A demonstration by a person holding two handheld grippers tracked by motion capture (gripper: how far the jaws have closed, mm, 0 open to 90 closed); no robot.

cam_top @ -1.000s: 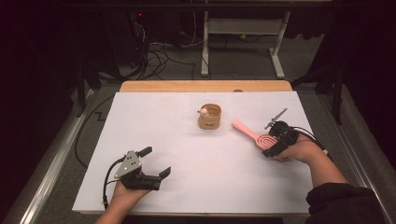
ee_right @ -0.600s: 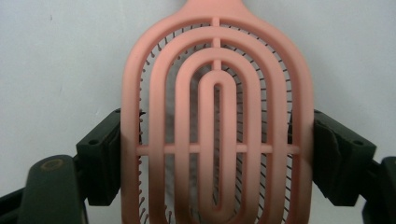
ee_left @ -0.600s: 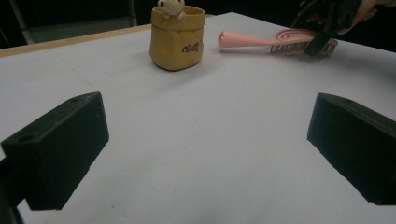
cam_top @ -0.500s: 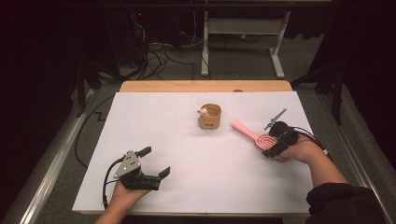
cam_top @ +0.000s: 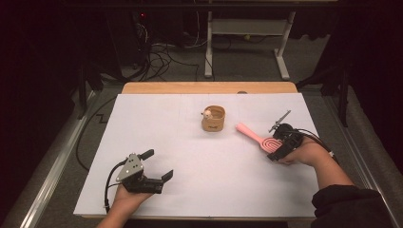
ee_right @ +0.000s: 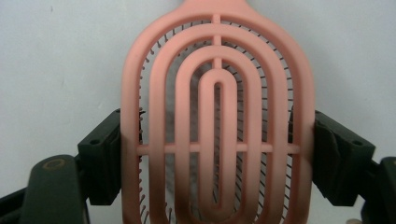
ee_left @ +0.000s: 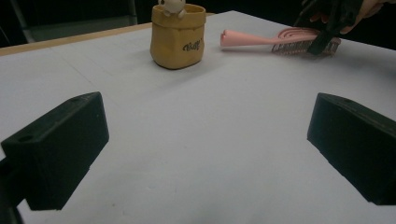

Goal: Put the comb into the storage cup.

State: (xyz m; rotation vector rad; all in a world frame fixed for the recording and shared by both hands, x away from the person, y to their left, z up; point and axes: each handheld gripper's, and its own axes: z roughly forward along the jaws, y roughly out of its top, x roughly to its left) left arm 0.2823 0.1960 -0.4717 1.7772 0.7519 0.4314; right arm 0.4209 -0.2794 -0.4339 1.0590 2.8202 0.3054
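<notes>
Right tongs (ee_right: 217,154) around pink hairbrush (ee_right: 217,93)

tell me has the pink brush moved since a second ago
No. The pink brush lies in the same spot right of the yellow pot, with the right gripper shut on its head.

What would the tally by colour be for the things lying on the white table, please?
Pink: 1, the hairbrush
Yellow-tan: 1, the small pot with a figure at its rim
Total: 2
</notes>
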